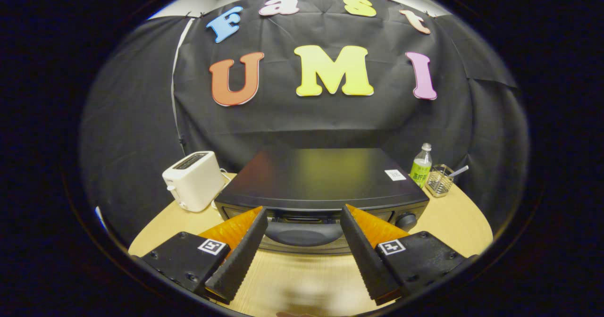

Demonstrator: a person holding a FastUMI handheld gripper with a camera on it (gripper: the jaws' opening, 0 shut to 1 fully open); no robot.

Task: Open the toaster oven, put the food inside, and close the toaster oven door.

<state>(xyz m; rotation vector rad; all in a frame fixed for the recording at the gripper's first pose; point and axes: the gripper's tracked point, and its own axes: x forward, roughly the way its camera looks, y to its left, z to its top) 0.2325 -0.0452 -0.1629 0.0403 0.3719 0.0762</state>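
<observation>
On the wooden table (pixel 453 222) stands the closed oven (pixel 325 185), and the gripper (pixel 302 215) has its fingers apart around the door handle (pixel 302 234).

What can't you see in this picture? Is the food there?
- Toaster oven door front: gripper view looks down from above, and the open gripper's fingers cover its sides.
- Inside the oven: hidden by its top.
- Bottle label: too small.
- Food: can't tell; a blur lies between the fingers.
</observation>
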